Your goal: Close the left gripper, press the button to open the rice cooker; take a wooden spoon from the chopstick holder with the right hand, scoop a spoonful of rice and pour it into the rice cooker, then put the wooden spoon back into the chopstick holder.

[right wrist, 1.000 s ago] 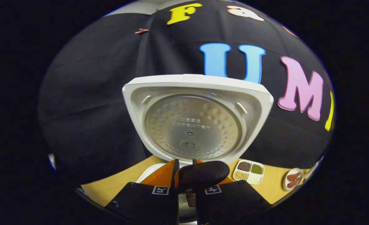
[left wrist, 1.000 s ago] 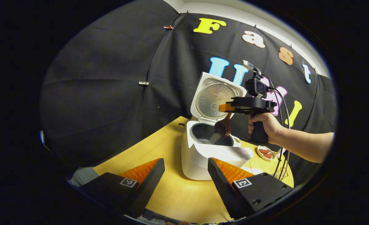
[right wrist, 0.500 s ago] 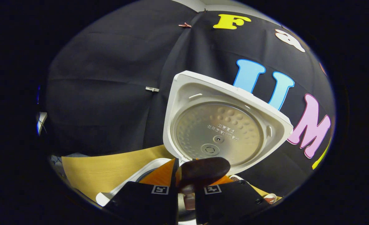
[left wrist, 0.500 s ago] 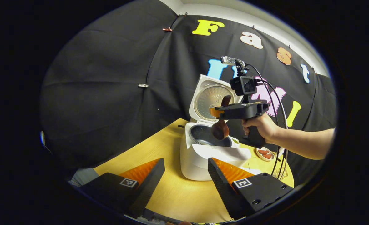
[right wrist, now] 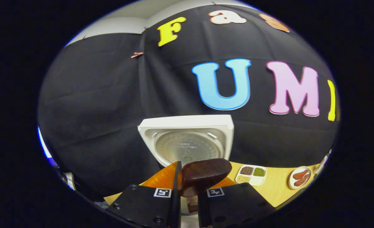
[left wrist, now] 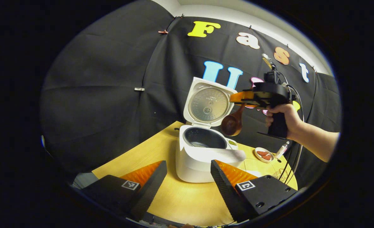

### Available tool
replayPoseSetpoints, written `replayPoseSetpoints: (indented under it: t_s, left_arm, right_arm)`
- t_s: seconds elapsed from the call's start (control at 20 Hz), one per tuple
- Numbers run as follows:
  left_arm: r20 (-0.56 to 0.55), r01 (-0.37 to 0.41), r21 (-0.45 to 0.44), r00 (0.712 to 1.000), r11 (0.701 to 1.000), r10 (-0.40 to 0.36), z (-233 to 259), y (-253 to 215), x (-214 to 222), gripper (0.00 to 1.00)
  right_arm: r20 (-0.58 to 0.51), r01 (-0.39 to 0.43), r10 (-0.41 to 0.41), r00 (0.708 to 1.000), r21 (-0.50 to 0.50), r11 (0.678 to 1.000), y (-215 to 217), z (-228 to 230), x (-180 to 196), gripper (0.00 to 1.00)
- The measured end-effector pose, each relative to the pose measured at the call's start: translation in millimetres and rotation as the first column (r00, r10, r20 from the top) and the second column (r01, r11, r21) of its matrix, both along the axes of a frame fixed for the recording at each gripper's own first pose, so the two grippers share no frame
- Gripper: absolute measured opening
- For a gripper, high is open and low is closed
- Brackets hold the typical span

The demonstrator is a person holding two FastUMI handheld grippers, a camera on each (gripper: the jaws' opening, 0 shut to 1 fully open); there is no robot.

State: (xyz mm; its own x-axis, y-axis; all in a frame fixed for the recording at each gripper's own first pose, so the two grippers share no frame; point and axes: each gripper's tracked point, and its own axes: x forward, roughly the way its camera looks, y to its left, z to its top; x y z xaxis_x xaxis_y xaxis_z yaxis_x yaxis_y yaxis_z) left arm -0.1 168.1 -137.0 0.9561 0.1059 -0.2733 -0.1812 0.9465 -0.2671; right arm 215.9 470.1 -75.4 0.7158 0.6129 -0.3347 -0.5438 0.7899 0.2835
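Clamping the wooden spoon [right wrist: 203, 175] by its handle, the right gripper's [right wrist: 188, 190] two fingers press on it from both sides; in the left gripper view the same right gripper [left wrist: 241, 98] hangs the spoon [left wrist: 233, 123] bowl-down, right of the rice cooker [left wrist: 203, 152]. Left gripper [left wrist: 187, 177]: fingers apart, holding nothing, low over the near table [left wrist: 187, 199].

Change: a second ago the bowl was down in the pot; half a second ago just above the rim; now lifted up and to the right, clear of the cooker. Bowl looks empty, though the view is too small to be sure.

Lid [left wrist: 207, 103] stands open. Judgement: pour done, return to the chopstick holder remains. Sectioned dish [right wrist: 252, 174] and small plate [right wrist: 299, 178] sit far right.
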Motion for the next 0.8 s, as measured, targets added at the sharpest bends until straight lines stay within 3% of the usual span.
replayPoseSetpoints:
  t_s: [0.1, 0.15, 0.3, 0.55, 0.8]
  left_arm:
    - [-0.001, 0.006, 0.013, 1.0, 1.0, -0.006, 3, -11, 2, 0.96]
    - [0.0, 0.016, 0.017, 1.0, 1.0, -0.016, 5, -19, 3, 0.96]
    - [-0.008, 0.036, 0.029, 0.999, 0.999, -0.036, 7, -41, 5, 0.96]
    - [-0.026, 0.08, 0.044, 0.997, 0.996, -0.079, 10, -92, 15, 0.96]
    - [-0.022, 0.112, 0.043, 0.994, 0.993, -0.111, 23, -144, 31, 0.96]
  right_arm:
    - [-0.008, 0.067, -0.067, 0.998, 0.016, 0.998, -50, 6, 6, 0.21]
    - [0.002, 0.107, -0.107, 0.994, 0.001, 0.994, -82, 8, 9, 0.25]
    - [0.003, 0.212, -0.212, 0.977, -0.037, 0.977, -170, 1, 9, 0.25]
    - [-0.042, 0.383, -0.384, 0.923, -0.028, 0.923, -299, -12, -7, 0.25]
    - [-0.105, 0.526, -0.526, 0.844, -0.026, 0.85, -407, -43, -10, 0.25]
